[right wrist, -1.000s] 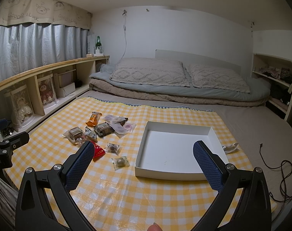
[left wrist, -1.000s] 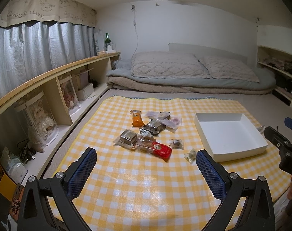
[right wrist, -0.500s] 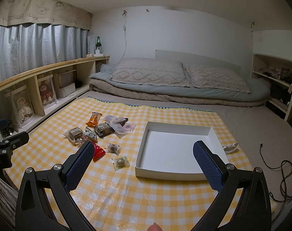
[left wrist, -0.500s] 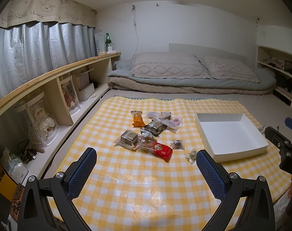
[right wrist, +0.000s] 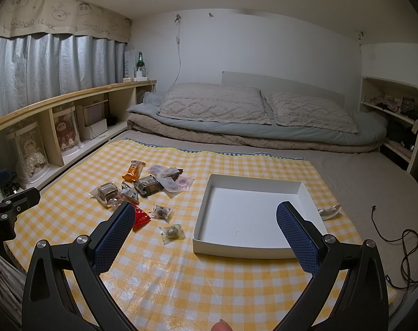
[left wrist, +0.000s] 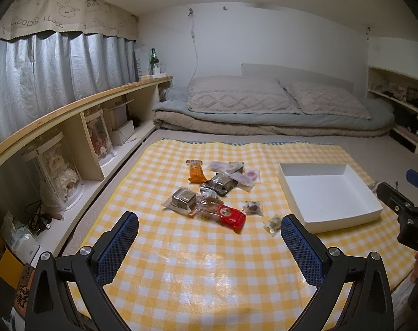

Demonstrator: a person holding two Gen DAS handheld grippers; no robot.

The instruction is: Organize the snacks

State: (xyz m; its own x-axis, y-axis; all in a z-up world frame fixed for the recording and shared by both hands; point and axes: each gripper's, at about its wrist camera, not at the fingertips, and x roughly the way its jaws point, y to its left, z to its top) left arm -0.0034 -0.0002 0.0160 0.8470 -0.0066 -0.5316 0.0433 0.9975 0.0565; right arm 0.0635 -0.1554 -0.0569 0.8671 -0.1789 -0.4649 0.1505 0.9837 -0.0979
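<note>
Yellow-checked cloth (left wrist: 209,262) covers the bed, snacks (left wrist: 217,193) scattered left of an empty white box (right wrist: 253,220). Pillows (right wrist: 214,102) and a curtained shelf (left wrist: 71,104) lie beyond. Left gripper (left wrist: 209,237) and right gripper (right wrist: 206,229) hover with fingers spread, holding nothing.

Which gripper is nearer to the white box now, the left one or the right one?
Right. The right gripper hangs open directly before the white box. The left gripper hangs open before the snack pile, with the box off to its right.
</note>
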